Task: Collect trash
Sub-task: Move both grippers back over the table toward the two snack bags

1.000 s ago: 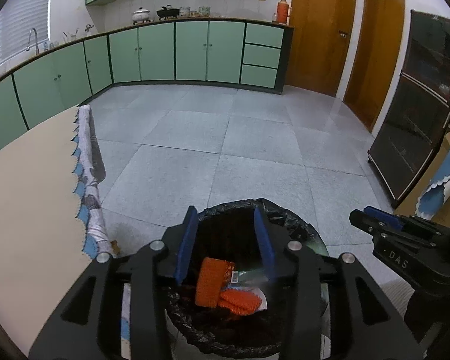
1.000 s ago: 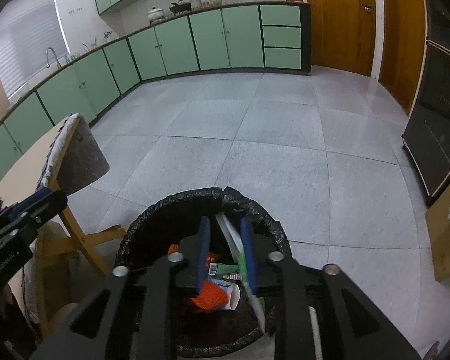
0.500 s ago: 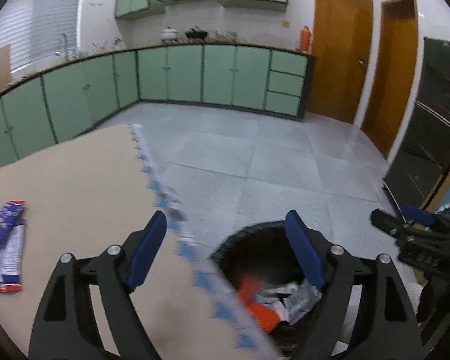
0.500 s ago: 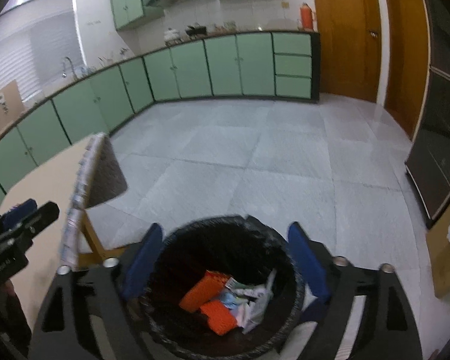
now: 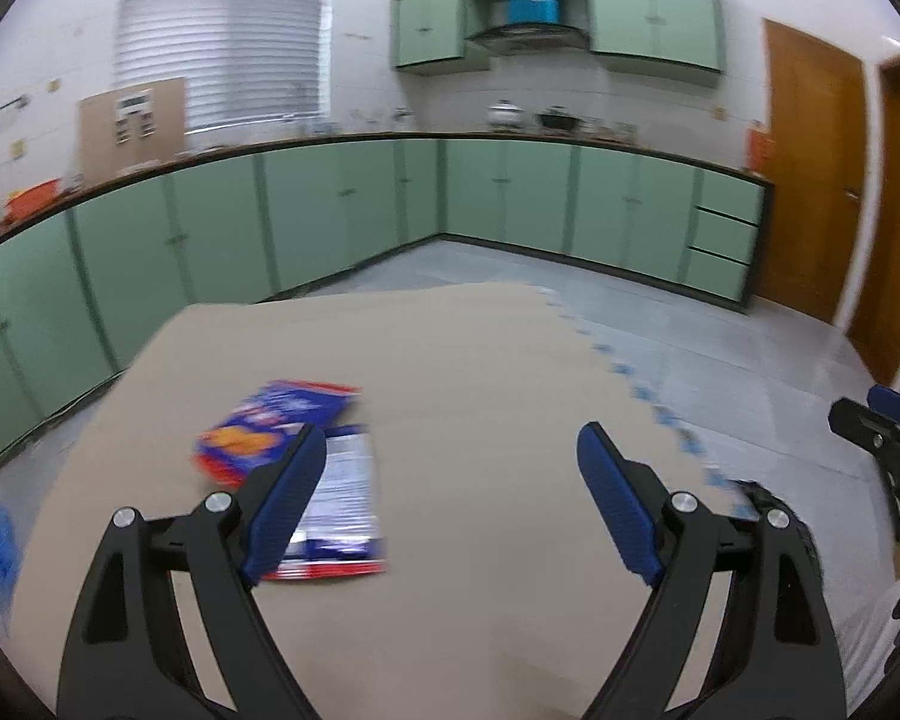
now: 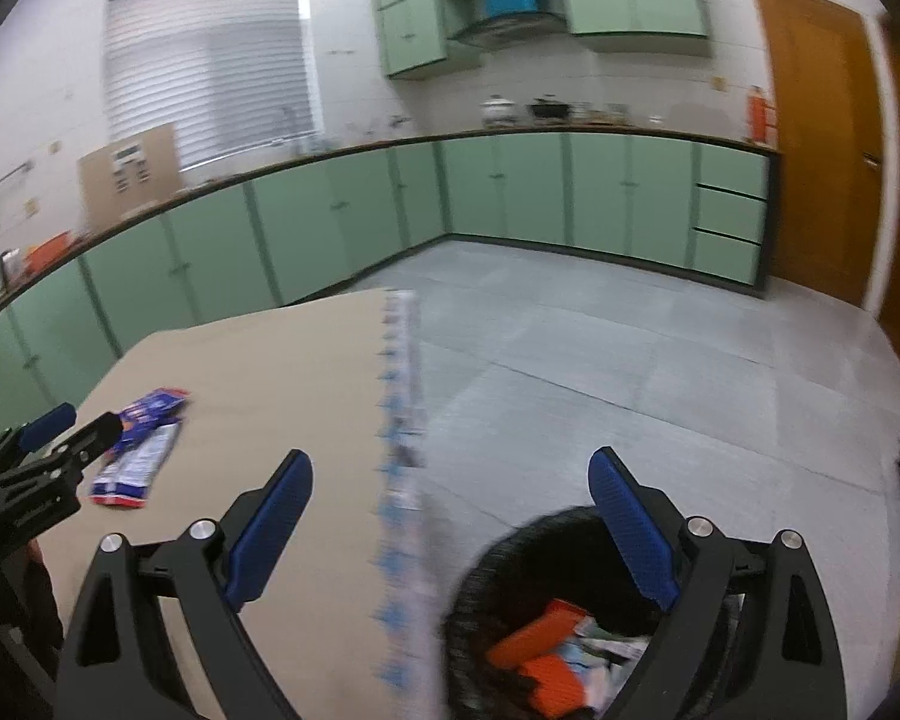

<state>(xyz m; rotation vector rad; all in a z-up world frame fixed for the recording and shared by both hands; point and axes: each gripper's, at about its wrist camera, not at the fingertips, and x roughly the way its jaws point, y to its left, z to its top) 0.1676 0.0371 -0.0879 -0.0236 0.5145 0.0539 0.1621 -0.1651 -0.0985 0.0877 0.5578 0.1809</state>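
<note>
Left wrist view: left hand-held gripper [image 5: 447, 474] pitched downward over the tan counter [image 5: 480, 360], blue pads spread wide, nothing between them. Two snack wrappers [image 5: 306, 462] lie flat on the counter, touching, partly behind the left pad. Right hand-held gripper [image 5: 882, 426] shows at the right edge, beyond the counter's scalloped blue-and-white trim.

Right wrist view: right hand-held gripper [image 6: 450, 516] also pitched downward, pads wide apart and empty, straddling the counter edge and the black-lined trash bin [image 6: 498, 564] on the floor. Bin holds orange packets [image 6: 540, 648] and pale wrappers. The two wrappers sit at the left, just beside the left gripper's tips. Green cabinets [image 6: 510, 192] line the walls; grey tiled floor [image 6: 630, 348]; wooden doors [image 6: 816, 138] at right. Both views motion-blurred.
</note>
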